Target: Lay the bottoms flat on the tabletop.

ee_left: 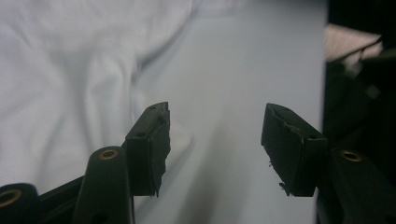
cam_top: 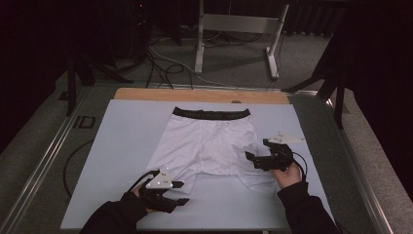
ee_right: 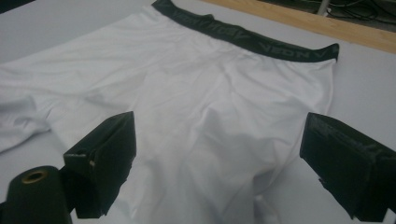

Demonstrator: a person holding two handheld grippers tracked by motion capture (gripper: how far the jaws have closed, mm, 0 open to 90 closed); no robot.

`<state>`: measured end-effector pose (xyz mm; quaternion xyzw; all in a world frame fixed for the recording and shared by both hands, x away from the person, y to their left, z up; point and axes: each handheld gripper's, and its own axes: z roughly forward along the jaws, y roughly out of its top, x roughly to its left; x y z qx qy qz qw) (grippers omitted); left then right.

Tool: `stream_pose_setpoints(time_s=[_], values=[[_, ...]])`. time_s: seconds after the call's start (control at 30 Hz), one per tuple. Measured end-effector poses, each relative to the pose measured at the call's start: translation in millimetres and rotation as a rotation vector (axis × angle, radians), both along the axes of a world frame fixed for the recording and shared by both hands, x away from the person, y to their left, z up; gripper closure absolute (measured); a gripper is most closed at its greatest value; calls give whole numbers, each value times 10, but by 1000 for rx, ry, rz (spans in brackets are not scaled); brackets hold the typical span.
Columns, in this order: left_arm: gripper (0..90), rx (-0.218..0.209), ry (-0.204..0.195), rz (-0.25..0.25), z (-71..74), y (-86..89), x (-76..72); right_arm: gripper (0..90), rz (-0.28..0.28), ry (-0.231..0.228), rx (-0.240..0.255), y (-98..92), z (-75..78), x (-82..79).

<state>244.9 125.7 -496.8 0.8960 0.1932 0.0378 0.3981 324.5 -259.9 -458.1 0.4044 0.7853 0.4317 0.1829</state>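
White shorts [cam_top: 209, 146] lie flat mid-table, black waistband [cam_top: 212, 114] far. Left gripper [cam_top: 179, 192], half open and empty, sits at the near left leg hem; right gripper [cam_top: 257, 149], wide open and empty, hovers over the right leg, seemingly poised to fold.

Shorts [cam_top: 209, 141]: white cloth, smooth, slight sheen, soft wrinkles. Waistband [cam_top: 211, 114]: black matt woven band with pale letters. Mat [cam_top: 122, 141]: pale grey, matt, smooth. Table [cam_top: 146, 94] edge, upper middle of frame: light wood. Left gripper [ee_left: 215, 140] pads [ee_left: 289, 144]: black rubber-like, matt, edges chipped. Frame [cam_top: 234, 22] at top: grey metal.
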Motion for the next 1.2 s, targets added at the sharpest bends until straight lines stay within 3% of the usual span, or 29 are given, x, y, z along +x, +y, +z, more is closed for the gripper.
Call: stream_pose_setpoints(time_s=[0.1, 0.17, 0.33, 0.37, 0.47, 0.5, 0.67, 0.73, 0.83, 0.9, 1.0, 1.1, 1.2], values=[[452, 51, 6, -3, -134, -25, 41, 111, 5, -20, -18, 16, -26, -73], [452, 82, -14, 6, -196, -46, 81, 111, 14, -27, -28, 32, -44, -87], [538, 100, -89, -6, -215, -123, 153, 111, 22, -14, -29, 50, -65, -84], [590, 92, -91, 2, -218, -130, 161, 111, 22, -15, -33, 48, -65, -86], [867, 98, -85, 2, -182, -127, 167, 111, 17, -7, -27, 19, -63, -91], [874, 96, -72, -11, -152, -118, 156, 111, 15, -7, -21, 9, -64, -95], [877, 32, -31, -81, 155, -103, 47, 111, 13, -9, 1, -55, -41, -127], [876, -17, 14, -102, 286, -99, 48, 111, 11, -9, 8, -79, -29, -134], [870, -58, 25, -123, 409, -116, 88, 111, 4, -7, 23, -108, -20, -142], [825, -81, 0, -107, 435, -134, 136, 111, 1, -10, 24, -119, -19, -144], [586, -77, -30, 7, 423, -124, 231, 111, 0, -6, 23, -131, -17, -150], [523, -81, -39, -14, 406, -119, 181, 112, 5, -7, 25, -132, -28, -158], [554, -77, -27, -80, 401, -168, 26, 111, 8, 0, 20, -142, -49, -174]])
